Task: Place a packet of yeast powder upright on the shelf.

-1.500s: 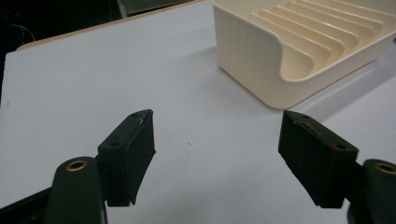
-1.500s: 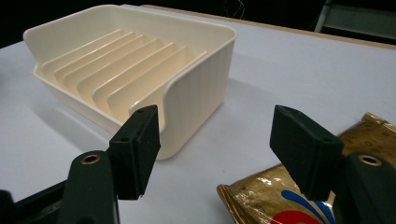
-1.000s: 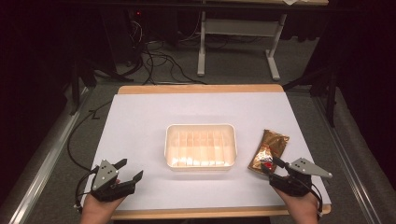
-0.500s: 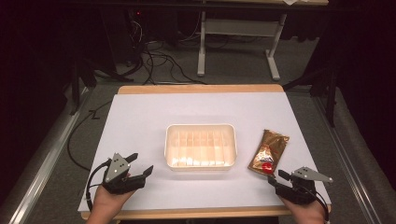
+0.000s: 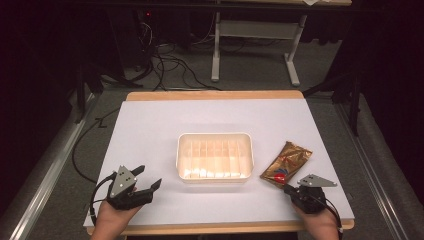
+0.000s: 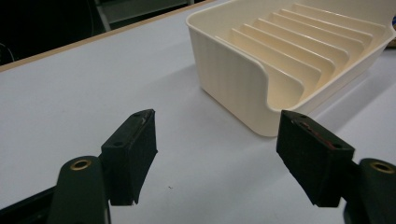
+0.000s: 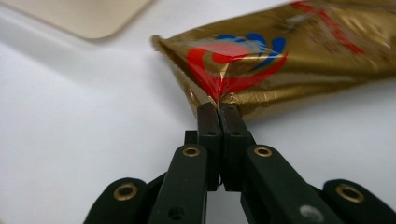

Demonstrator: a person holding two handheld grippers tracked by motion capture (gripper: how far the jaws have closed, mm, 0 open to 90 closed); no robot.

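Note:
A gold foil packet [image 5: 287,162] with a red and blue logo lies on the white table, right of a cream ribbed tray [image 5: 215,137]. My right gripper [image 5: 286,188] is at the packet's near end. In the right gripper view its jaws [image 7: 218,108] are pressed together, pinching the packet's [image 7: 299,56] crimped near edge, which creases up toward the tips. My left gripper [image 5: 150,175] rests at the front left, open with nothing between its jaws. The left gripper view has it [image 6: 219,126] facing the tray's [image 6: 233,70] near corner, a short way off.
The white table top [image 5: 150,125] has a wooden edge at the back and front. Beyond the table are a desk frame [image 5: 252,45] and floor cables [image 5: 170,70]. A dark cable [image 5: 80,155] trails off the table's left side.
My right gripper has drawn back toward the front edge, while the packet has barely shifted. My left gripper has moved slightly right and turned toward the tray.

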